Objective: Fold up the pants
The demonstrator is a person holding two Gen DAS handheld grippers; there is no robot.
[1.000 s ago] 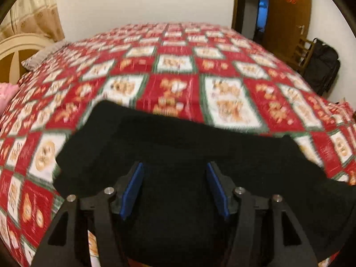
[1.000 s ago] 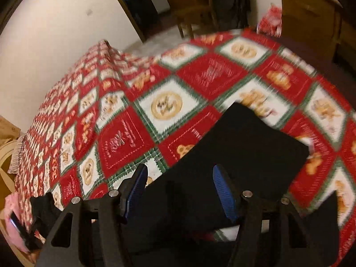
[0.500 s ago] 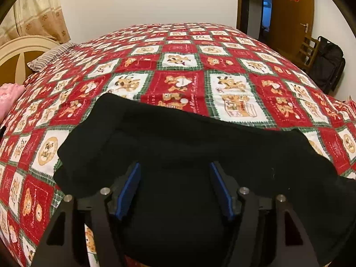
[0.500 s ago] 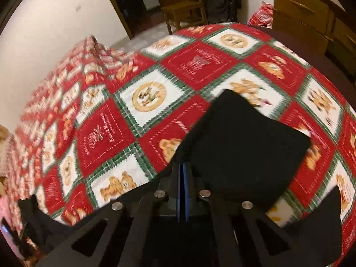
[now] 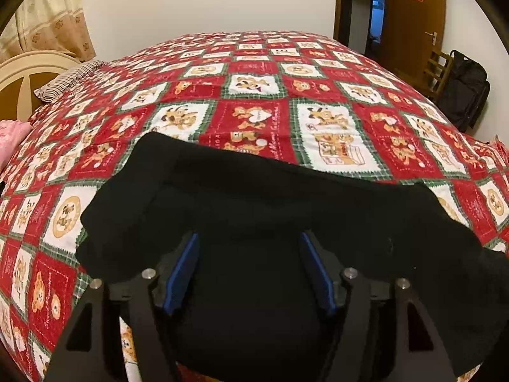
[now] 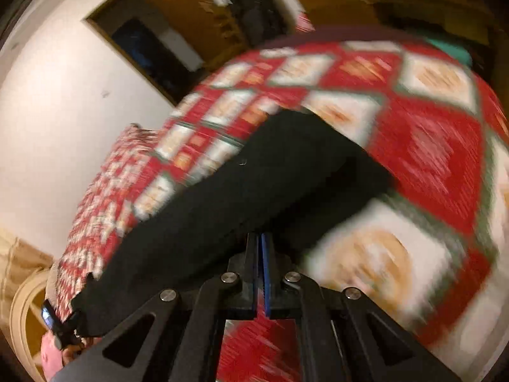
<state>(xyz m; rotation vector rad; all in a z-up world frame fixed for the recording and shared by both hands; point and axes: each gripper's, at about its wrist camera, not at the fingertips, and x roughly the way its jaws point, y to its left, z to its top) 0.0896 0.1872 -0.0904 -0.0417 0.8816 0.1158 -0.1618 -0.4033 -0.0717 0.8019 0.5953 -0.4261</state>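
Black pants (image 5: 261, 210) lie spread on a bed with a red and white patchwork quilt (image 5: 254, 73). My left gripper (image 5: 249, 254) is open, its blue-padded fingers (image 5: 183, 267) resting over the near part of the pants with cloth between them. In the blurred right wrist view, my right gripper (image 6: 261, 245) is shut on an edge of the pants (image 6: 254, 184), which stretch away in a long band, lifted off the quilt (image 6: 423, 146).
A cream headboard (image 5: 25, 73), a striped pillow (image 5: 63, 79) and pink cloth (image 5: 11, 137) are at the left. A wooden door (image 5: 413, 16), a chair (image 5: 439, 67) and a black bag (image 5: 464, 92) stand beyond the bed's right side.
My right gripper closed on the pants edge, then swung and tilted, pulling the cloth up. My left gripper stayed open and hardly moved.
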